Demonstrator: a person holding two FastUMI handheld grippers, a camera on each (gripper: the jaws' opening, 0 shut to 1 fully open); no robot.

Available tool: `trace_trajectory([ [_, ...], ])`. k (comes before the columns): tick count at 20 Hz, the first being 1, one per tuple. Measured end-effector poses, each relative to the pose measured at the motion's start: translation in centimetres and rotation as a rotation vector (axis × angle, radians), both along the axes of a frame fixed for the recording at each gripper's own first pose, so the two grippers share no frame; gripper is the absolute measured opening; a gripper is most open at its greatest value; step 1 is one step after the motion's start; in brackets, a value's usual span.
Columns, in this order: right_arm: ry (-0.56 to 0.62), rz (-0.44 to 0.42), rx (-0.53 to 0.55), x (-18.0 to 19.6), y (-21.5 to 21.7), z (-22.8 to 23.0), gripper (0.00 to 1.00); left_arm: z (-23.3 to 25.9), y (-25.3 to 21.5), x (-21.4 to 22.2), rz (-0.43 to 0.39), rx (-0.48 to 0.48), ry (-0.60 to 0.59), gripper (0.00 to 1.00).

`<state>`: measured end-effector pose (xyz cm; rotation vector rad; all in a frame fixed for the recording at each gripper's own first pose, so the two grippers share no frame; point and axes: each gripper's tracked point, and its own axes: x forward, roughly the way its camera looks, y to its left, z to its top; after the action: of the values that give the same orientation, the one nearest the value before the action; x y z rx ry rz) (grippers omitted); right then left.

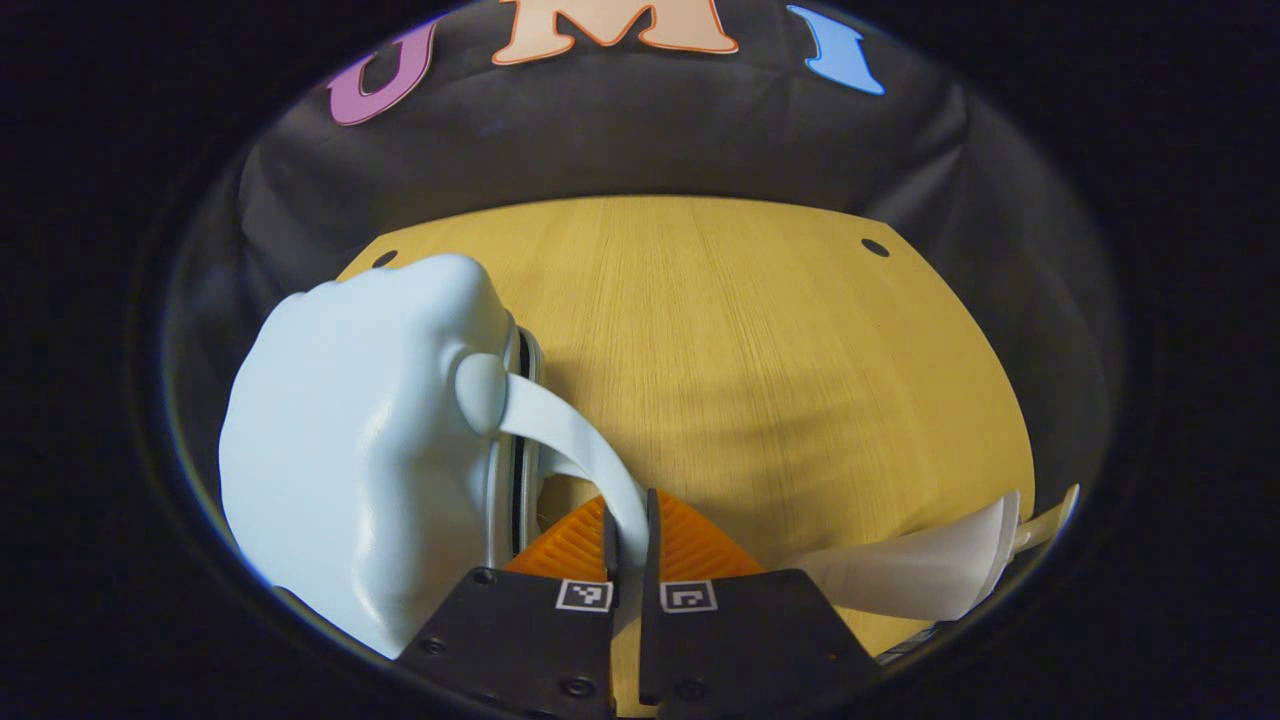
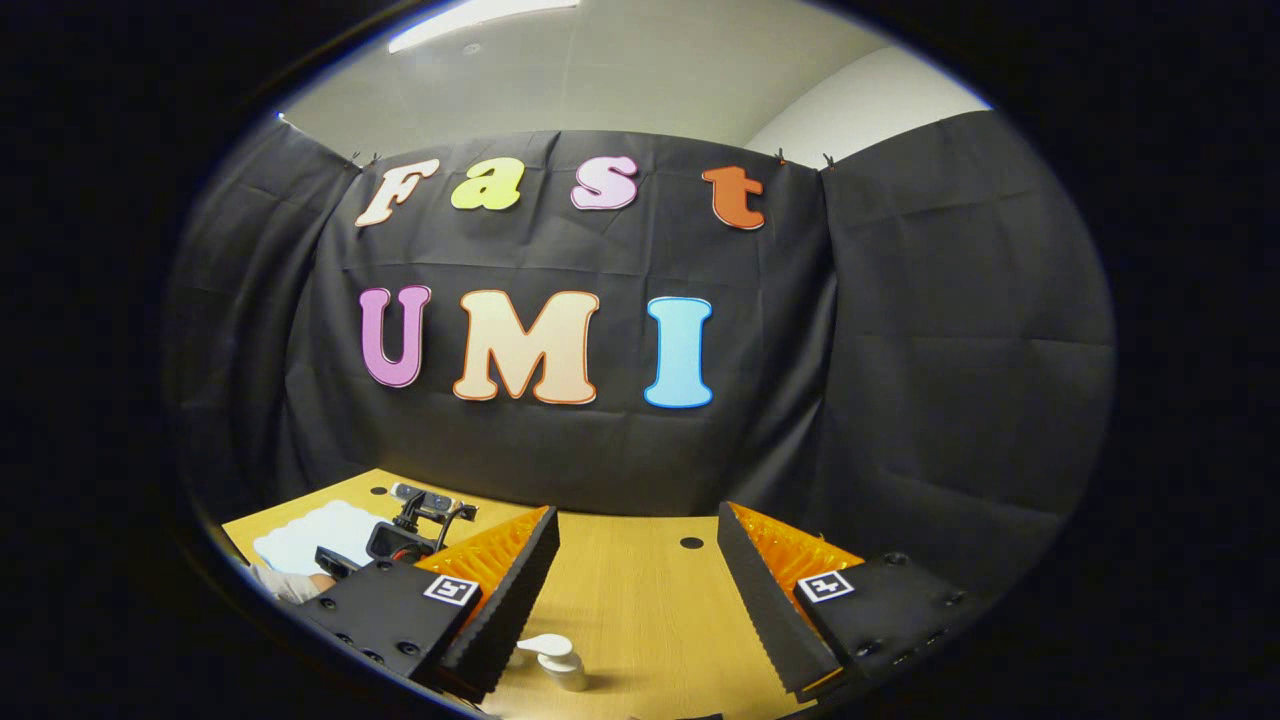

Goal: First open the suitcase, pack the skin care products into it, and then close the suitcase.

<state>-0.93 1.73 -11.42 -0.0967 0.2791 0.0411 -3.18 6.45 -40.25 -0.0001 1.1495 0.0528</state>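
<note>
On the wooden table [image 1: 760,330], the left gripper [image 1: 628,530] pinches the light blue suitcase's handle [image 1: 580,440], while the wide-open right gripper [image 2: 635,590] hangs over the pump bottle [image 2: 552,660].

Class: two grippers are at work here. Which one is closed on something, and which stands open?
The left gripper is the closed one: its fingers pinch the pale blue suitcase's handle strap. The right gripper stands wide open above the table, near a pump bottle.

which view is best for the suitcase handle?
Left gripper view: the suitcase is close, and its handle runs down between the left gripper's shut fingers. Right gripper view catches the suitcase far off at lower left, handle not discernible.
</note>
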Motion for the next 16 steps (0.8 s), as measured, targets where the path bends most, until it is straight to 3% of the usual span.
trace_trajectory([
  [6, -0.013, 0.026, 0.019, 0.3, 1.6, 0.0, 0.99, 4.3, 0.1, 0.6, 0.001, -0.065, -0.085, 0.00],
  [8, -0.008, 0.041, 0.029, 0.4, 2.5, -0.3, 0.99, 6.6, 0.6, 1.6, -0.041, -0.049, -0.137, 0.00],
  [16, -0.015, 0.119, 0.068, 0.9, 7.2, -0.7, 1.00, 15.3, 6.4, 3.1, -0.013, -0.039, -0.289, 0.00],
])
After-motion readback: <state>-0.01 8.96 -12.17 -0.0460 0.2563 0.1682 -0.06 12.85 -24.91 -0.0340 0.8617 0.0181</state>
